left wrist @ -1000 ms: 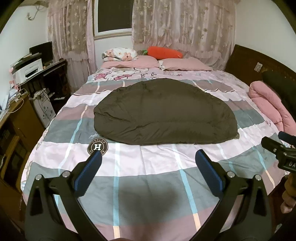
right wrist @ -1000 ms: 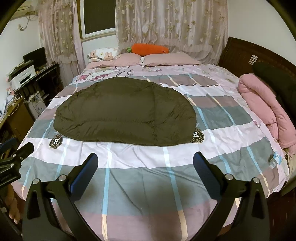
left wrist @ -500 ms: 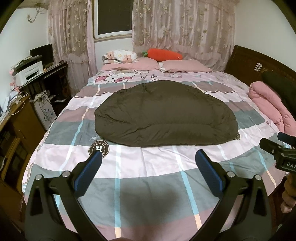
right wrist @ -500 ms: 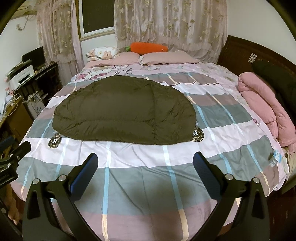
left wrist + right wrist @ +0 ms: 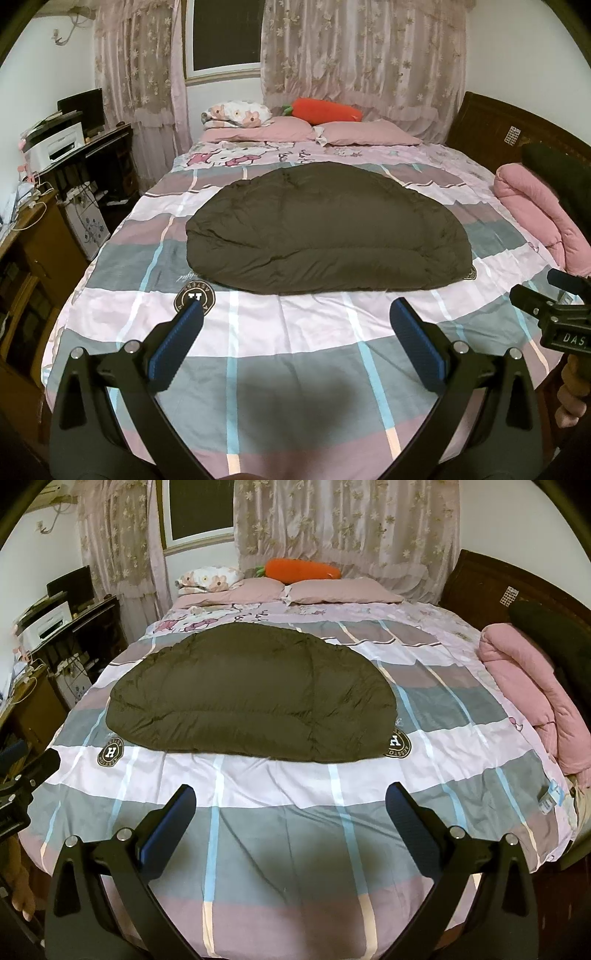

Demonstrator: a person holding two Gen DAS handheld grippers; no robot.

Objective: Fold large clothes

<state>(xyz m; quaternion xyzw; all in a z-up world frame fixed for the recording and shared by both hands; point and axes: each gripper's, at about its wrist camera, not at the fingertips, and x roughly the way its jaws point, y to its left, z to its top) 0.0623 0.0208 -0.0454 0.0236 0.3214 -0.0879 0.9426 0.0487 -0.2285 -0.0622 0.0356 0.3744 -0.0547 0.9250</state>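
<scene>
— While spread wide over the foot of the bed (image 5: 122,325), holding nothing: left gripper (image 5: 295,325), blue pads (image 5: 177,341) well apart, only striped cover showing between them.

— Same on the other side: right gripper (image 5: 291,805) gaping fully, gripping nothing, hovering above the grey and white bands of the cover. Neither one touching cloth.

— Moving outward: lying beyond the fingertips, across the middle of the bed, a dark padded garment (image 5: 325,229), probably a down coat. Near edge running straight along a white stripe, far edge rounding off toward the pillows (image 5: 369,133).

— Looking already doubled over, judging by that thick, puffed near edge and by no sleeves or hood showing. Hard telling how many folds are in it.

— So, partly done at most. Remaining, presumably: reaching forward, pinching the two near corners or the two ends, bringing them over again for a smaller bundle.

— Sitting well clear of the garment, off at the bed's right edge: a rolled pink quilt (image 5: 528,686). Resting behind the pillows: a carrot plush (image 5: 301,569). Neither needing moving.

— Nothing lifted at present; garment lying flat, unheld.
</scene>
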